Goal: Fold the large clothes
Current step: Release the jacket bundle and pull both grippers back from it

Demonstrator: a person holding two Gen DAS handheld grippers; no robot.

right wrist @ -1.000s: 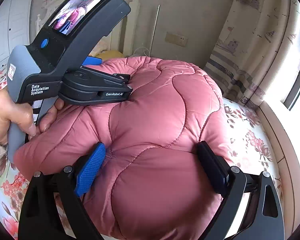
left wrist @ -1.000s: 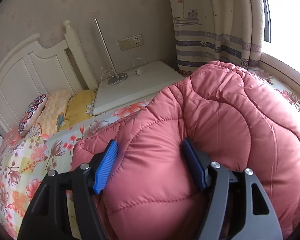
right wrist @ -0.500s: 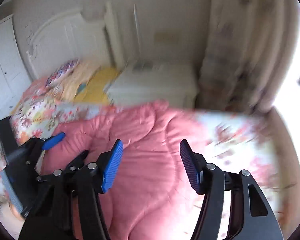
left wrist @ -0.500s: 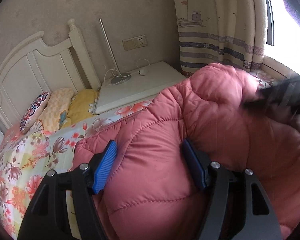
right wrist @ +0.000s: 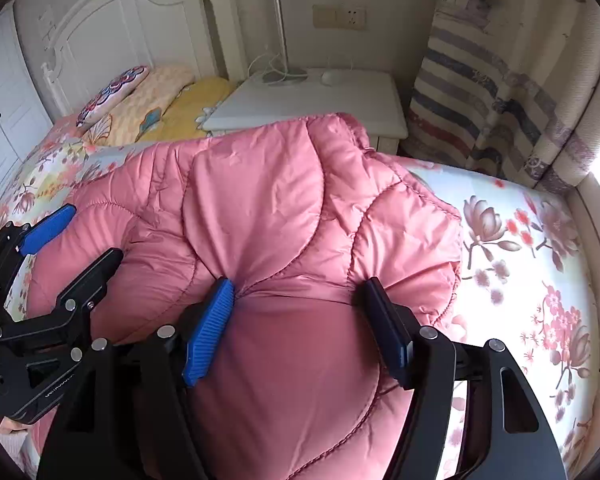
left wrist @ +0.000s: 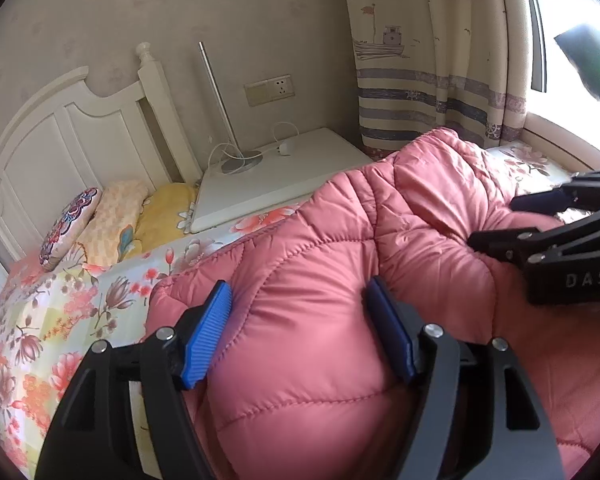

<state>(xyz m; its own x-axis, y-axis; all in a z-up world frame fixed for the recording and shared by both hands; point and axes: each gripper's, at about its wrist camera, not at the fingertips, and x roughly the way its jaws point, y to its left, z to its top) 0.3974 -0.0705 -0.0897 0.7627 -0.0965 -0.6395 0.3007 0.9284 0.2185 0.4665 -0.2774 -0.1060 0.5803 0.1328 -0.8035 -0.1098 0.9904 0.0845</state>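
A puffy pink quilted jacket (left wrist: 340,280) lies bunched on the floral bed. My left gripper (left wrist: 300,328) has its blue pads pressed into a thick fold at the jacket's near left end. My right gripper (right wrist: 300,328) squeezes a thick fold of the jacket (right wrist: 280,208) at its right end. The right gripper also shows at the right edge of the left wrist view (left wrist: 560,232), and the left gripper at the left edge of the right wrist view (right wrist: 52,280).
A floral bedsheet (right wrist: 520,260) covers the bed. Pillows (left wrist: 112,220) lie by the white headboard (left wrist: 80,140). A white nightstand (left wrist: 276,184) with a lamp and cable stands beyond the jacket. A striped curtain (left wrist: 432,92) hangs at the right, by the window.
The right gripper swung off the jacket, came round to its right end, and now grips a fold there. The left gripper kept its hold and barely moved.
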